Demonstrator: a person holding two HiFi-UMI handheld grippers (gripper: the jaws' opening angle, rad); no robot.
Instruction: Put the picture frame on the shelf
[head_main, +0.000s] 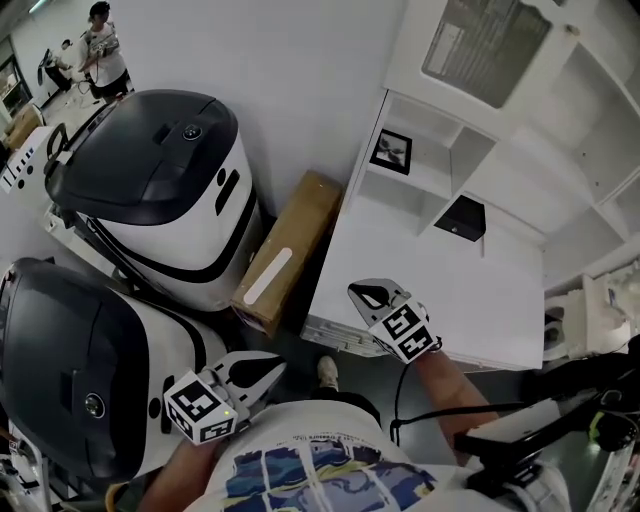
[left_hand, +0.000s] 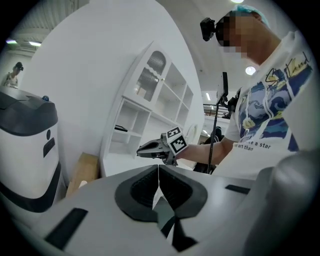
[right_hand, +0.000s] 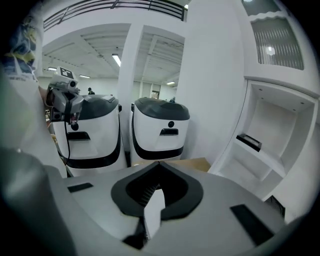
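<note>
Left gripper (head_main: 268, 372): low left in the head view, beside the nearer of two black-and-white machines (head_main: 95, 370). Its own view shows the jaws meeting tip to tip with nothing between them. That view alone takes in the person's printed shirt (left_hand: 272, 100) and the head camera.

Right gripper (head_main: 358, 293): over the front edge of the white shelf unit (head_main: 440, 290), apart from it. Its own view shows the jaws pressed together and empty. That view alone shows both machines face on, side by side, with the left gripper up at the left.

Cardboard box (head_main: 290, 250): on the floor, leaning between the farther machine and the side of the shelf unit. All three views show it.

Picture frame (head_main: 391, 151): already in the shelf unit, upright in an upper left compartment, well apart from both grippers. Only the head view shows its dark border and pale middle.

Dark flat thing (head_main: 462, 217): lies in a compartment lower and to the right of the picture frame. Each gripper view shows one dark item on a shelf ledge, too small to tell whether it is this or the picture frame.

Far background, head view only: a second person (head_main: 100, 45) standing at top left
</note>
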